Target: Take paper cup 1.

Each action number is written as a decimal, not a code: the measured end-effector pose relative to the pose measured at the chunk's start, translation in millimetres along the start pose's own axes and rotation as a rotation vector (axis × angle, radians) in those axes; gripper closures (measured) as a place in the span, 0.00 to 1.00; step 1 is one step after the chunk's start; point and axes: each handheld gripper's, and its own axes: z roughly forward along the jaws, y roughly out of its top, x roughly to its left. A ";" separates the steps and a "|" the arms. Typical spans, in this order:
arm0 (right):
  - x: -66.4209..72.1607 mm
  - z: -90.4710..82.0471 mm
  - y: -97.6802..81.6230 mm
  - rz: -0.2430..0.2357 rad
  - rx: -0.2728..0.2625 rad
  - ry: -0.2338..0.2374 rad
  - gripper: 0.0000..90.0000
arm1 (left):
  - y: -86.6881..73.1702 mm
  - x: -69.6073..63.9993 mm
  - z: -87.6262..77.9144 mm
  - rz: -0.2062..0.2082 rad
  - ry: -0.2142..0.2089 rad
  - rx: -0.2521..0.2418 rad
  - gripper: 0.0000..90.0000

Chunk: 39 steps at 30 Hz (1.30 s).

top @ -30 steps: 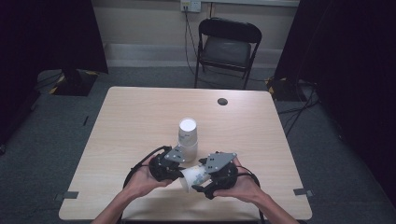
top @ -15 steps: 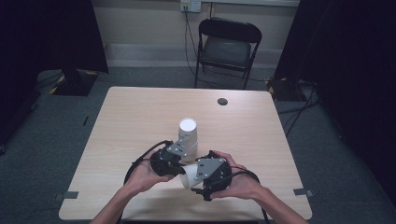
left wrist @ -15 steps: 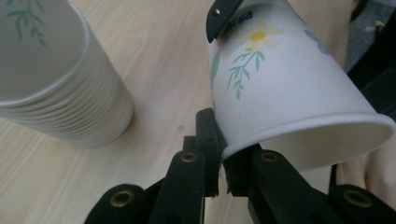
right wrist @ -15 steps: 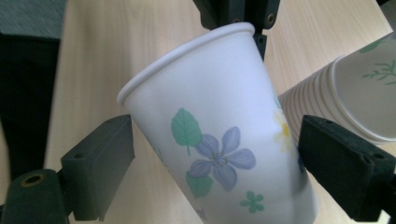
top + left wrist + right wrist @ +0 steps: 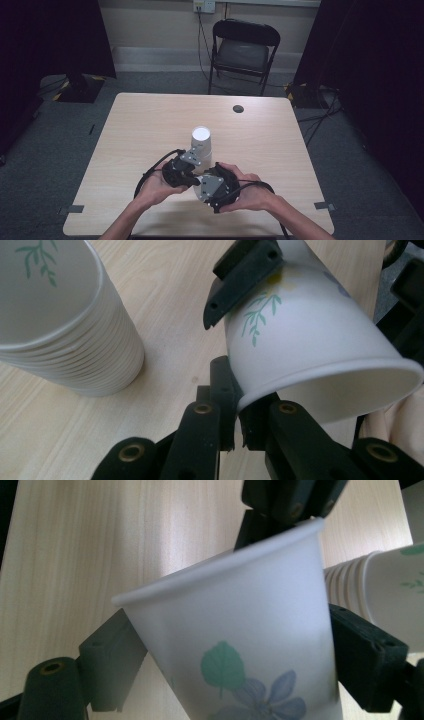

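Just in front of the stack of paper cups (image 5: pixel 201 141), both tongs, left (image 5: pixel 235 405) and right (image 5: pixel 225 645), clench one floral paper cup (image 5: pixel 235 645) above the desk (image 5: pixel 140 130).

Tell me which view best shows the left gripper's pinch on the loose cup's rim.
The left gripper view: the left gripper has its fingers shut on the rim of the loose cup. The right gripper view shows that pinch from the far side, partly cropped at the top edge. In the high view, hands mostly cover the cup.
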 end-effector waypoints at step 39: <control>-0.6 -7.1 -12.1 0.151 -0.137 -0.017 0.30 | -1.4 -1.7 -3.2 -0.096 0.070 -0.120 0.89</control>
